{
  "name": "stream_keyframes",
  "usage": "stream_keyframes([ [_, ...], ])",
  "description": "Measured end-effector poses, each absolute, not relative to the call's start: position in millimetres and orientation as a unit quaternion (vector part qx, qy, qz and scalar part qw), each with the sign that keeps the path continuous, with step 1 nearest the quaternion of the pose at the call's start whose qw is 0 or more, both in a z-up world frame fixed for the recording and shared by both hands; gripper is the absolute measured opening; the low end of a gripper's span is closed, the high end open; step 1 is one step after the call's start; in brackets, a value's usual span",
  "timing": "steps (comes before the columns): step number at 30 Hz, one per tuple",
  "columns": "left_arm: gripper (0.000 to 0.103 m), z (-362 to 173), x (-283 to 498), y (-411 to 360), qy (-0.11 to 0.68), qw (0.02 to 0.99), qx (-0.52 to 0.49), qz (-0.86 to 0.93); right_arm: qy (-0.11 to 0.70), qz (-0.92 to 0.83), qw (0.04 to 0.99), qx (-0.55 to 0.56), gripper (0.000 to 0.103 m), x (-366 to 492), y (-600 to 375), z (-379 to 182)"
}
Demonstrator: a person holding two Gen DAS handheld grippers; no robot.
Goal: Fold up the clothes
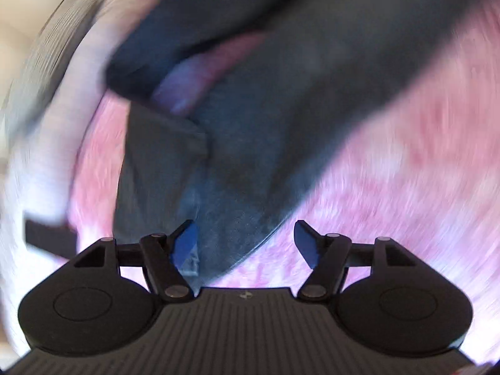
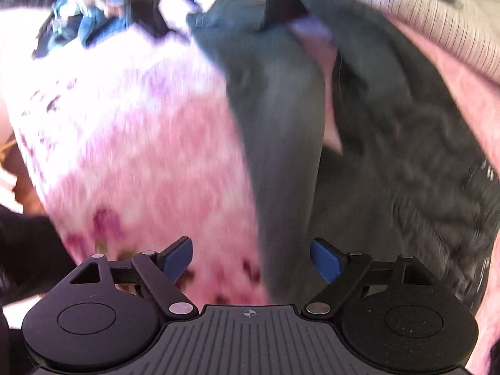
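Both views are smeared by blur. The dark garment (image 1: 250, 125) is cut off at the far edge, so its kind cannot be told. A blue heap of clothes (image 2: 87, 25) far left is too blurred to be made out.

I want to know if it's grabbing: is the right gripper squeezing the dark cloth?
No, the right gripper is open, fingers spread wide around the dark cloth.

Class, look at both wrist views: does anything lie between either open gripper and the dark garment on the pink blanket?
Nothing visible does. The dark garment lies directly ahead of the left gripper and the right gripper, on the pink blanket.
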State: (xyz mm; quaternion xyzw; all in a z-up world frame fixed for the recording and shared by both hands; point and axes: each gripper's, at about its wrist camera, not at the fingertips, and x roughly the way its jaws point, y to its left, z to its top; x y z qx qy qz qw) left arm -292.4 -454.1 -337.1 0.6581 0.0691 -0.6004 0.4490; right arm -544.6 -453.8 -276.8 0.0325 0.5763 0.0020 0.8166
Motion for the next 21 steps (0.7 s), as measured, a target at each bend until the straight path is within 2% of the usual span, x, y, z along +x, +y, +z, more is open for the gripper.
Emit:
stream_keyframes([
  [6, 0.061, -380.3, -284.7, -441.1, -0.088, 0.351, 0.701, -0.615, 0.594, -0.037, 0.803, -0.022, 0.085, -526.8, -450.7, -299.3],
  [7, 0.039, -379.7, -281.4, -442.8, -0.083, 0.345, 0.7, -0.62, 0.604, -0.045, 0.795, -0.028, 0.085, -526.2, -451.0, -307.1],
  [8, 0.005, -378.0, -278.0, -445.3, -0.072, 0.341, 0.7, -0.624, 0.612, -0.055, 0.788, -0.032, 0.085, -526.5, -450.7, -314.5],
  [11, 0.002, -352.9, -265.9, -439.9, -0.068, 0.384, 0.686, -0.614, 0.616, -0.076, 0.784, -0.03, 0.085, -530.4, -451.3, -325.4],
  [14, 0.002, -302.4, -255.1, -416.9, -0.024, 0.431, 0.674, -0.6, 0.604, -0.047, 0.795, -0.027, 0.085, -534.5, -440.0, -318.3],
  [21, 0.002, -254.3, -286.7, -288.7, 0.116, 0.361, 0.709, -0.595, 0.604, 0.01, 0.797, 0.003, 0.085, -532.5, -405.4, -315.9],
])
